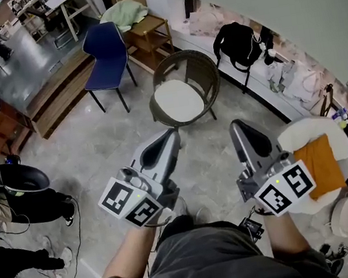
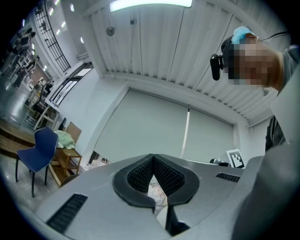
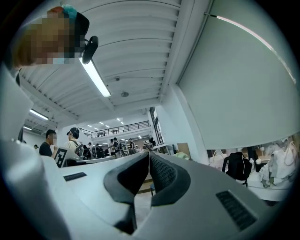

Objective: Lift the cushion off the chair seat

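Where the grey floor [image 1: 95, 134] is seen from above, a blue chair [image 1: 106, 51] is stood at the left, and a pale green cloth [image 1: 122, 12] is laid on the wooden side table [image 1: 147, 34] just beside it. Nearer the person, the left gripper [image 1: 173, 131] is held with its jaws pressed together and nothing is caught between them – its cube [image 1: 130, 202] is faced with black-and-white square markers. Ahead, between the two gripper tips and apart from both, the white round cushion [image 1: 179, 101] is lying flat on the seat of the dark wicker chair [image 1: 205, 65]. The right gripper [image 1: 236, 123] is likewise closed and empty. At the far right an orange cushion [image 1: 321, 164] is propped on a white seat [image 1: 304, 131].
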The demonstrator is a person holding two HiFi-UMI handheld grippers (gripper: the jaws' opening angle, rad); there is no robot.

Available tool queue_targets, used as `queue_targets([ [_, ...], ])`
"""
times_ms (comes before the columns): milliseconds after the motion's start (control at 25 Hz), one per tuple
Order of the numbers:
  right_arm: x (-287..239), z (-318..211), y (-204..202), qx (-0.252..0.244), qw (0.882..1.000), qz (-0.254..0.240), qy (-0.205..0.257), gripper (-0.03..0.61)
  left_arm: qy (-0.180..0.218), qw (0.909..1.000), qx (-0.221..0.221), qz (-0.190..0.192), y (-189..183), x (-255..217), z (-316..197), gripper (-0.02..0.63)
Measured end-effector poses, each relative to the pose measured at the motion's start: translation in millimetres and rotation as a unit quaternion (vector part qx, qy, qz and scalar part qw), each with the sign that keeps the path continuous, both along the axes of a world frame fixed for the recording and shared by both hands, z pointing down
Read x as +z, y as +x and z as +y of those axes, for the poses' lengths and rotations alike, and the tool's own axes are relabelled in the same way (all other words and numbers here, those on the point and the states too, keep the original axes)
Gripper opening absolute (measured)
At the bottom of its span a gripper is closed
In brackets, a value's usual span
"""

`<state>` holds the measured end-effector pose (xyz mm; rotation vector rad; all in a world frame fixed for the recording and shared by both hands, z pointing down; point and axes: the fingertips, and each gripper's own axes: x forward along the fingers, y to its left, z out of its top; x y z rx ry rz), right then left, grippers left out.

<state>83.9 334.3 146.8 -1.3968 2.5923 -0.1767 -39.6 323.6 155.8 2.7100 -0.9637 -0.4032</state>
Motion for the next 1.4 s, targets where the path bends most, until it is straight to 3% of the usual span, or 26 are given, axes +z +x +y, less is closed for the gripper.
queue_targets([
  [520, 12, -45, 13, -0.008, 1.000, 0.008, -0.012, 0.012, -0.004, 0.9999, -0.010, 0.000, 15, 7, -46, 0.009],
  [1400, 37, -163, -9, 0.012, 0.999, 0.012, -0.040, 0.012, -0.024, 0.9997, -0.002, -0.004, -17, 30, -171, 0.009],
])
